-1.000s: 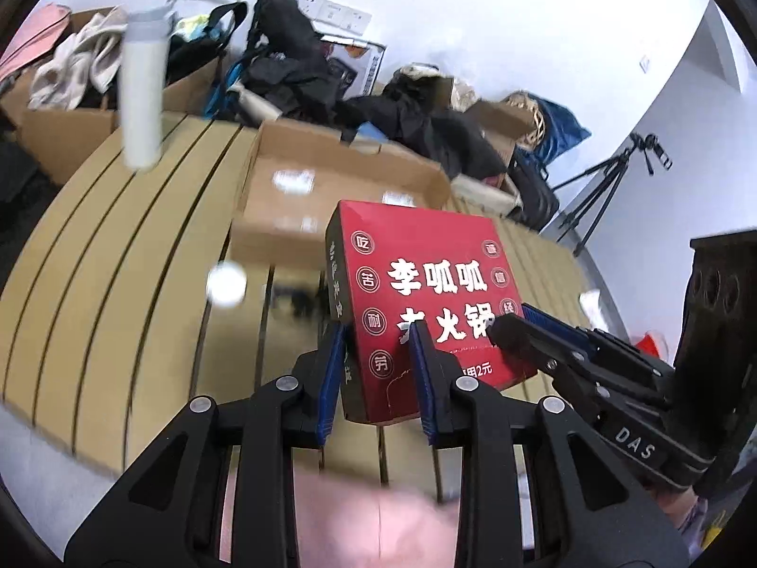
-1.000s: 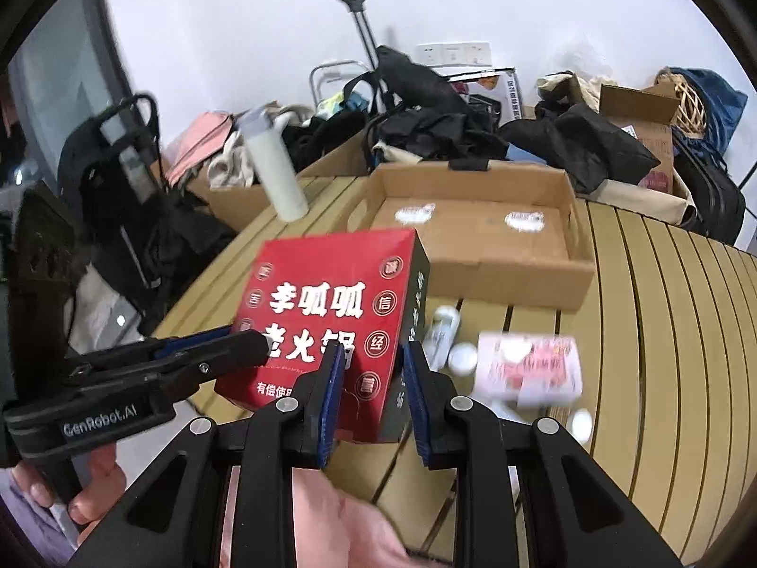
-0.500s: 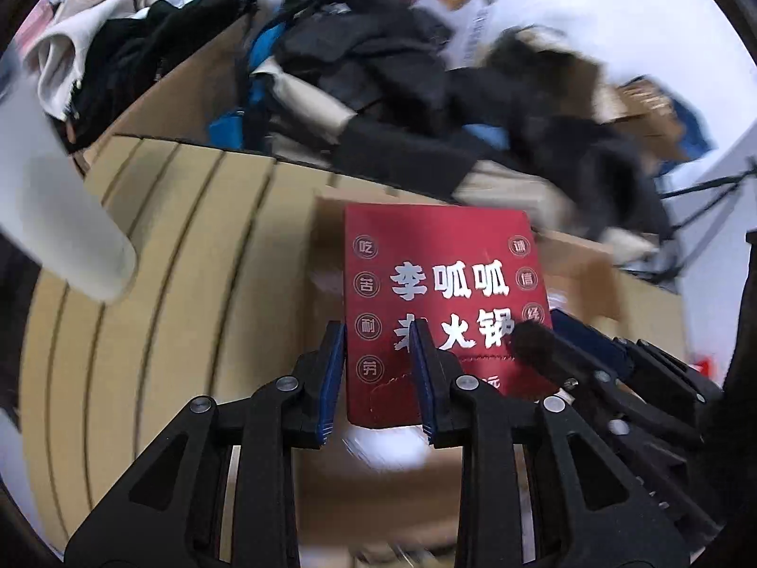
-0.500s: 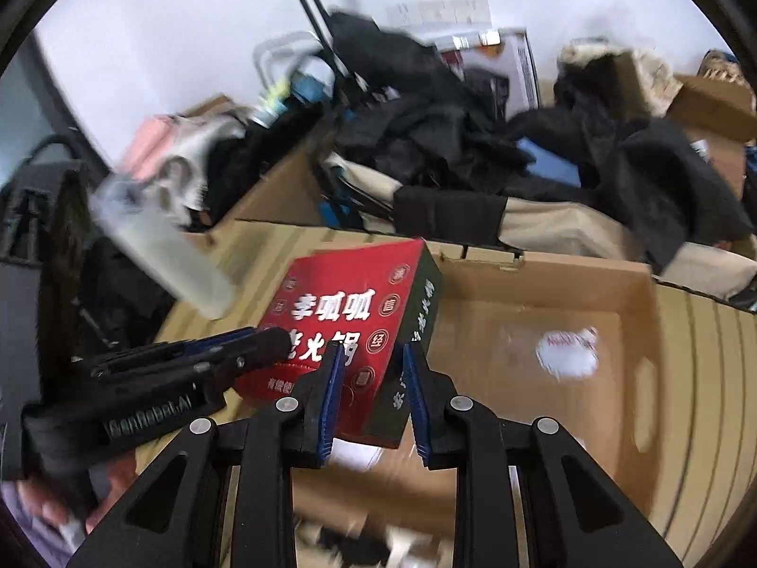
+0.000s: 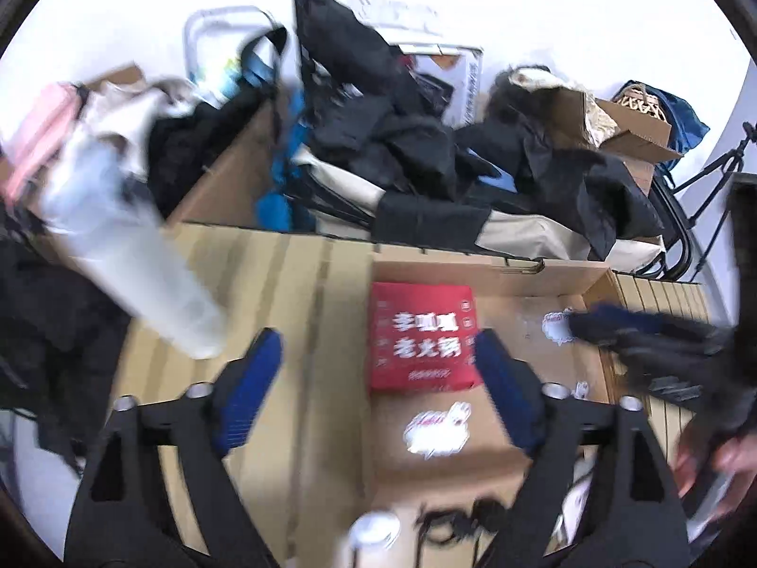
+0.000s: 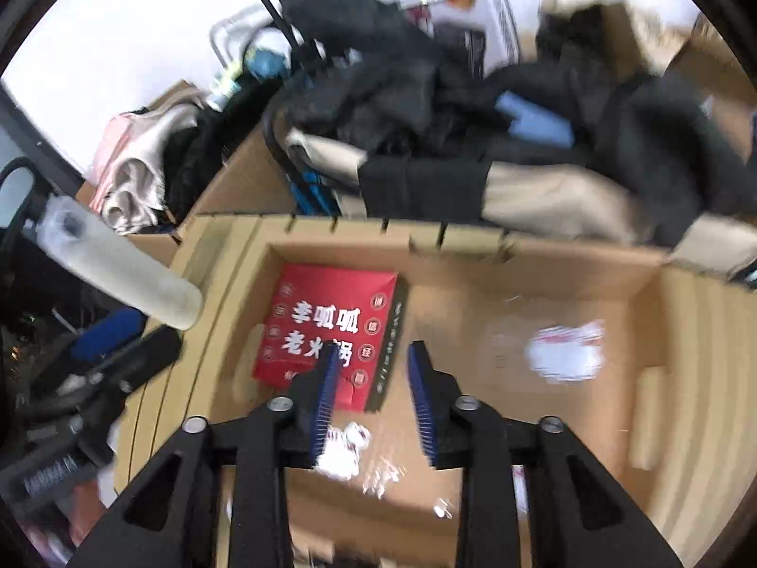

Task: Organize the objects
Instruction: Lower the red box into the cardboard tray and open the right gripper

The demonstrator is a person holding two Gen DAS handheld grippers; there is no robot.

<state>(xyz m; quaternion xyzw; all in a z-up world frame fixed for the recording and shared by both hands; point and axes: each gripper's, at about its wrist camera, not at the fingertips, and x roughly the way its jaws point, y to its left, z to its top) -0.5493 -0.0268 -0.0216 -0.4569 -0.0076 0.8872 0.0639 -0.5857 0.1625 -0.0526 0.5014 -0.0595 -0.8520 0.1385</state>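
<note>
Down inside the open cardboard box (image 5: 473, 269) on the slatted wooden counter (image 5: 265, 274): a red carton (image 6: 331, 317), flat on the box floor, face up, tucked into the far left corner against the left wall. Bears bold white characters in two rows, small round badges down both sides and a dark side panel along its right edge.

Differs plainly from a second ago: then stood gripped above the counter, pinched at its lower edge by both tools; now lies released in the box. Left tool (image 5: 378, 338) spread wide after just opening, its blue pads well apart either side of the carton as seen from above, pressing nothing. Right tool (image 6: 374, 349) partly parted, likewise just opening, hanging over the carton's lower right corner with nothing clamped.

Beyond the counter's far edge, heaped dark clothing (image 5: 402, 142) over bags and more cardboard boxes. At the left, a tall white bottle (image 6: 123, 274), blurred, standing just beside the box. On the box floor, white labels (image 6: 563, 350) to the right of the carton. At the right edge of the left wrist view, a blurred hand (image 5: 719, 464).
</note>
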